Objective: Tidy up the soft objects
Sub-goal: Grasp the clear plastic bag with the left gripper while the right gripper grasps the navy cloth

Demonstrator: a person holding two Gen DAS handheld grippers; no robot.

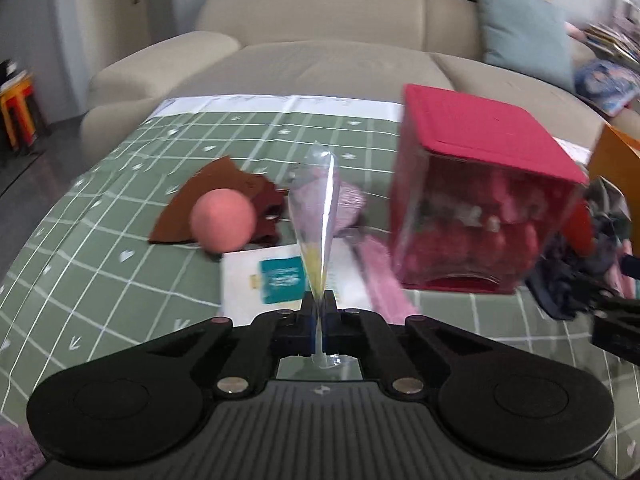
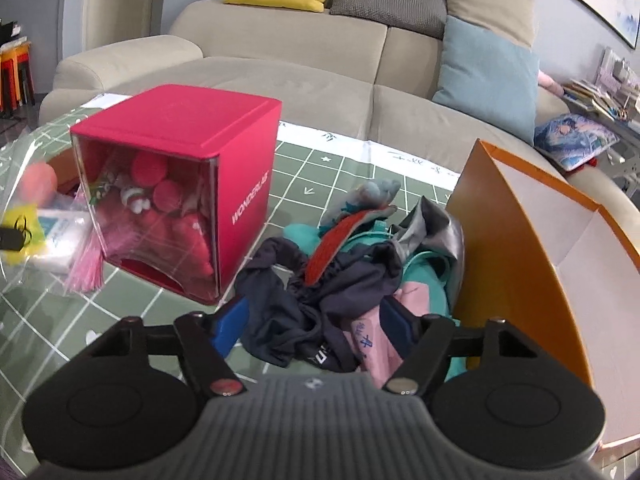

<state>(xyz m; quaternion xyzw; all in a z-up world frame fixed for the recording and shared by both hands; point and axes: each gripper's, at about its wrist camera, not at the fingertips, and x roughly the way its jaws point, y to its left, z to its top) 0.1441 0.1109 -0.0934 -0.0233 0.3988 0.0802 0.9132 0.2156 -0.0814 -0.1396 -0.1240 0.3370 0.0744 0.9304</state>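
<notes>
Room: the green grid mat (image 1: 120,280) has open space left of the red box (image 2: 176,184); the orange box wall (image 2: 516,264) crowds the right.
Left gripper (image 1: 319,312): pinched tight on a crinkly clear plastic bag (image 1: 316,208).
Right gripper (image 2: 316,320): jaws apart, straddling the soft clothes pile (image 2: 340,280), pads not pressing.
Count: one fuzzy pink ball (image 1: 222,220), two boxes.
</notes>
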